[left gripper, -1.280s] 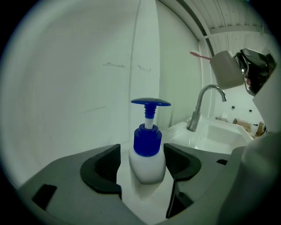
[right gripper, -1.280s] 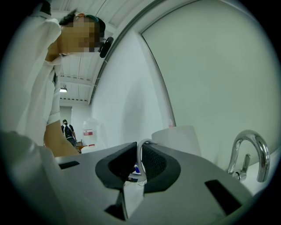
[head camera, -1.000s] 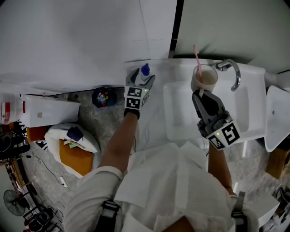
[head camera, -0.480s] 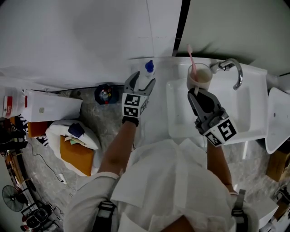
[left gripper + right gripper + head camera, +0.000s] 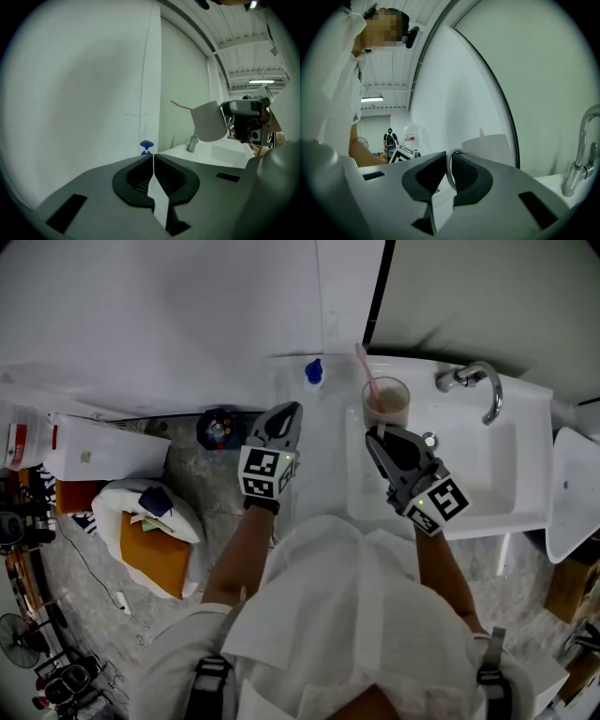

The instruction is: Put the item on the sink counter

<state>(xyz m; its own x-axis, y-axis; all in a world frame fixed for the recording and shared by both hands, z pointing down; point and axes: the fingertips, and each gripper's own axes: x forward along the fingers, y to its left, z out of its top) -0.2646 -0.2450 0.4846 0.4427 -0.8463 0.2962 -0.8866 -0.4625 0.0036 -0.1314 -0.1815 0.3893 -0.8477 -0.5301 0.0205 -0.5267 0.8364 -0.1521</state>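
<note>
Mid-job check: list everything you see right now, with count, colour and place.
white sink: one, white, against the wall at right.
metal faucet: one, silvery, at the sink's back edge.
pale plastic cup: one, beige-white, held by its handle over the sink's left rim.
pink toothbrush: one, pink, standing in the cup.
blue-capped bottle: one, pale with a blue cap, upright at the counter's back left corner.
white box: one, white, on the floor at left.
white bag: one, white with orange contents, on the floor below the box.
left gripper: one, dark grey, left of the sink; jaws have just closed, nothing between them.
right gripper: one, dark grey, shut on the cup's handle.
</note>
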